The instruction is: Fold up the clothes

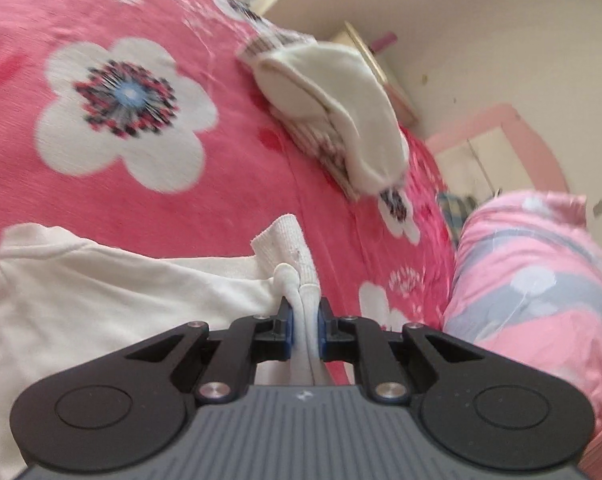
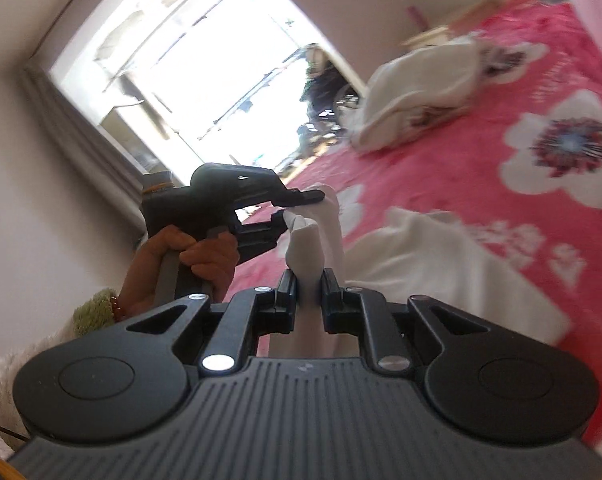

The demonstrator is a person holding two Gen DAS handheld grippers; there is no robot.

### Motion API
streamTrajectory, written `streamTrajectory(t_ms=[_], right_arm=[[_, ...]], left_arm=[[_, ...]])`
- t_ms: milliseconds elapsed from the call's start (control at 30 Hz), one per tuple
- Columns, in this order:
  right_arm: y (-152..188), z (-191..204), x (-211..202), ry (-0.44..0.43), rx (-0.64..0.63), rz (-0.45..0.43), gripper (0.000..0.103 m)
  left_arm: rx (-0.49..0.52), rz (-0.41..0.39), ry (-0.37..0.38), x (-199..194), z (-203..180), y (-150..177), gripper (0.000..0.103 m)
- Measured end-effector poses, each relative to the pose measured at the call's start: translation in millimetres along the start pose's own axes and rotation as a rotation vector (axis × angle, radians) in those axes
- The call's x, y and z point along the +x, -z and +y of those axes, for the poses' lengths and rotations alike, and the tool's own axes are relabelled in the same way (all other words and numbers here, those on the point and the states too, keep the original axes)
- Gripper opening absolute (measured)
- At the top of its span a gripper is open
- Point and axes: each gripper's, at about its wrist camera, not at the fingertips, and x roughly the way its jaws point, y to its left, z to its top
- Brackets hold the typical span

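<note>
Left tongs (image 1: 304,318): I have them pinched narrow on a bunched fold of the white garment (image 1: 101,300) — cloth fills the whole gap between the blue pads.
Right tongs (image 2: 309,286): also drawn in tight, clamped on white fabric of the same garment (image 2: 421,264), which rises in a peak between the fingers.
Left tongs seen from my right camera: at about 10 o'clock of the right tongs, held by a hand (image 2: 189,256); their tips (image 2: 301,206) bite a neighbouring bit of the same white cloth, close beside my right grip.
White garment, place: it lies on the bed with the pink flowered bedspread (image 1: 229,184); in the left view its body spreads toward 8 o'clock from the tongs, and a ribbed cuff or hem stands up just past the tips at 12 o'clock. In the right view the rest trails off toward 3 o'clock on the bedspread.
Second pile (image 1: 333,108): a cream and patterned bundle of cloth, farther up the bed at about 1 o'clock in the left view, well apart from the held garment.
Quilt (image 1: 541,280): pink and grey — at 3 o'clock of the left view, beside the bedspread.
Window (image 2: 189,64): bright, at 11 o'clock in the right view.
Sharpness: both views are smeared, so fine detail of the far pile I cannot tell.
</note>
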Motion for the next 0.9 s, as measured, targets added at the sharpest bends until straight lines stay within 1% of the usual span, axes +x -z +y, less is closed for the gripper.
streamTrajectory(t_ms=[100,200,267,333,400,467,500,533,567,600,633,700,733,767,800,833,867,900], right_arm=[[-3,-16,-2,0.056,0.034,0.003,0.01],[-4,-25,1,0.112,0.043,0.011,0.01],[-4,-29,1,0.165,0.019,0.027,0.01],[-4,-30,0,0.229,-0.031,0.05,0.01],[-4,-29,4,0.302,-0.092,0.083,0.01],[-4,-30,10,0.373,-0.143,0.129,0.011],[-4,-31,13,0.404,-0.154,0.151,0.011],[-3,-33,15,0.427,-0.151,0.169,0.012],[-4,-36,17,0.45,-0.148,0.187,0.015],[-4,-38,18,0.473,-0.147,0.2,0.018],[-5,-39,17,0.497,-0.152,0.2,0.024],[-9,-39,12,0.554,-0.174,0.176,0.025],[-13,-39,8,0.596,-0.195,0.153,0.026],[-17,-39,3,0.627,-0.21,0.13,0.026],[-23,-41,-2,0.64,-0.213,0.104,0.026],[-28,-43,-7,0.637,-0.212,0.082,0.026],[-33,-44,-9,0.608,-0.207,0.073,0.027],[-39,-46,-9,0.552,-0.191,0.079,0.027]], left_arm=[[0.043,0.025,-0.015,26,-11,11,0.012],[0.086,0.047,-0.024,42,-17,22,0.012],[0.116,0.053,-0.026,50,-19,29,0.012],[0.145,0.058,-0.028,56,-19,34,0.013],[0.171,0.073,-0.012,63,-17,38,0.015],[0.198,0.102,0.013,68,-15,40,0.027],[0.203,0.11,0.025,68,-14,41,0.029],[0.206,0.112,0.041,67,-13,42,0.034],[0.211,0.102,0.067,62,-12,42,0.039],[0.215,0.087,0.097,55,-12,41,0.04],[0.219,0.07,0.128,46,-12,41,0.041],[0.228,0.036,0.189,23,-10,38,0.045],[0.233,0.018,0.216,9,-8,37,0.048],[0.242,0.001,0.234,-6,-5,36,0.051],[0.254,-0.011,0.238,-20,-1,36,0.051],[0.269,-0.019,0.232,-33,2,37,0.051],[0.291,-0.018,0.22,-46,7,39,0.051],[0.318,-0.009,0.202,-58,13,45,0.051]])
